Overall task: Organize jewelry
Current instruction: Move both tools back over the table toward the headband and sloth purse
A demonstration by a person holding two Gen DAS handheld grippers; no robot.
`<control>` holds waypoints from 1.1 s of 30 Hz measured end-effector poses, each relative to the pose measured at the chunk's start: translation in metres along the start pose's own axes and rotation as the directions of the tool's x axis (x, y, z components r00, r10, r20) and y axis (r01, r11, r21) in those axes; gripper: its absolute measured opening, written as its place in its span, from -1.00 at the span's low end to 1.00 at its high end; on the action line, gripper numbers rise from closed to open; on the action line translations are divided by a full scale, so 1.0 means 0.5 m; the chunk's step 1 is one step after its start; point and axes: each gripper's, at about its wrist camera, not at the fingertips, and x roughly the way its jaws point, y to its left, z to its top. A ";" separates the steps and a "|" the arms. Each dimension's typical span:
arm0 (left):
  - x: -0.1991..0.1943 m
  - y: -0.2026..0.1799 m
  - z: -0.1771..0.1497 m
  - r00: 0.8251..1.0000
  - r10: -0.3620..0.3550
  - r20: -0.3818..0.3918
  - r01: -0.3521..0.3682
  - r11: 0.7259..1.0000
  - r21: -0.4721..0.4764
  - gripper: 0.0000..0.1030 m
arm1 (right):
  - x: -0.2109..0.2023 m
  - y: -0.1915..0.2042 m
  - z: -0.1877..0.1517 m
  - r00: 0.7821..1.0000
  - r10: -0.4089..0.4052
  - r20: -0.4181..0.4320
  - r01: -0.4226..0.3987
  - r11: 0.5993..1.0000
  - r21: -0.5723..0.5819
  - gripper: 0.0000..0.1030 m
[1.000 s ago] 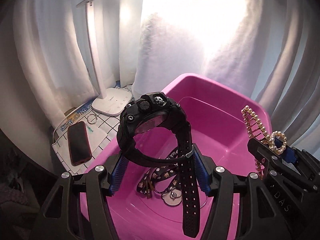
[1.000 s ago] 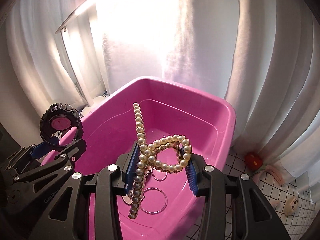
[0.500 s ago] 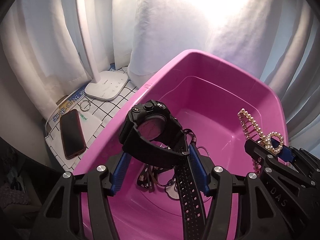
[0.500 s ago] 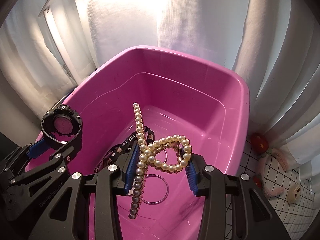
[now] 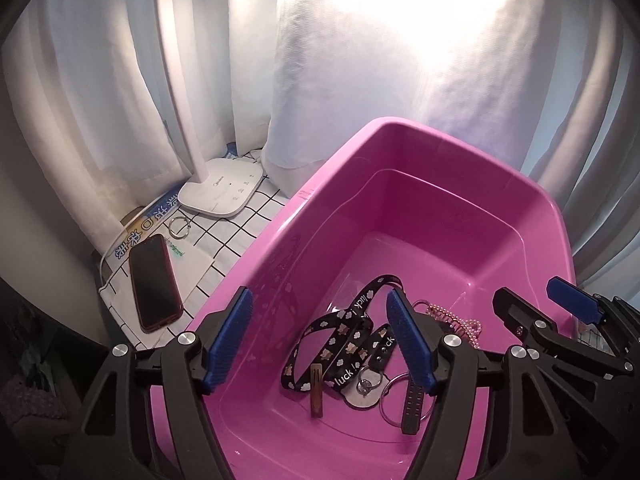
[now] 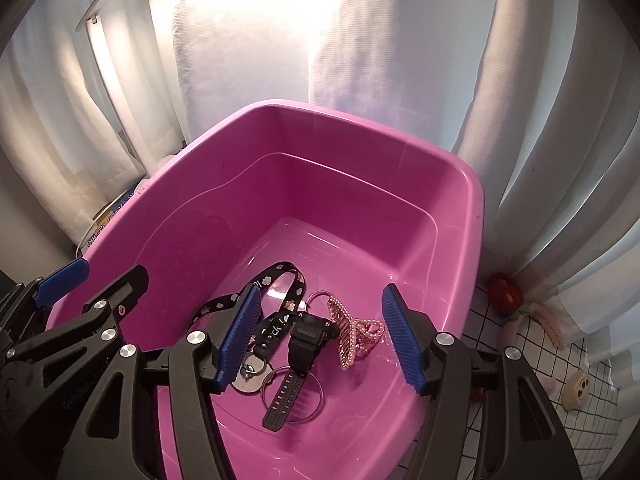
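A pink plastic tub (image 5: 460, 176) (image 6: 360, 136) holds the jewelry. On its floor lie a black watch (image 6: 304, 340), a pearl hair clip (image 6: 356, 332) (image 5: 456, 320), a black patterned lanyard (image 5: 344, 340) (image 6: 276, 284), metal rings (image 6: 292, 392) and a small gold clip (image 5: 317, 390). In the left wrist view only the watch's strap end (image 5: 414, 404) shows. My left gripper (image 5: 320, 344) is open and empty above the tub's left part. My right gripper (image 6: 320, 340) is open and empty above the watch and clip.
Left of the tub, on a checked cloth (image 5: 224, 236), stand a white lamp base (image 5: 222, 192), a key ring (image 5: 179, 226) and a dark phone (image 5: 154, 282). White curtains hang behind. Small plush items (image 6: 506, 296) lie right of the tub.
Both grippers opened. The watch dropped from the left gripper and the pearl clip from the right gripper; both now lie on the tub floor.
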 end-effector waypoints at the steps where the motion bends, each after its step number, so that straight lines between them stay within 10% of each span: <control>1: -0.001 0.000 -0.001 1.000 0.002 0.002 -0.002 1.000 0.001 0.32 | 0.000 0.000 0.000 1.000 0.000 0.001 0.000 1.000 0.002 0.18; 20: -0.071 -0.032 -0.015 0.996 -0.066 0.063 0.064 0.997 0.040 0.38 | -0.102 -0.056 -0.060 0.993 -0.062 0.097 0.052 0.993 0.105 0.18; 33: -0.157 -0.271 -0.048 0.955 -0.288 0.066 0.270 0.942 0.197 0.40 | -0.227 -0.304 -0.208 0.967 -0.233 0.105 0.184 0.919 0.348 0.21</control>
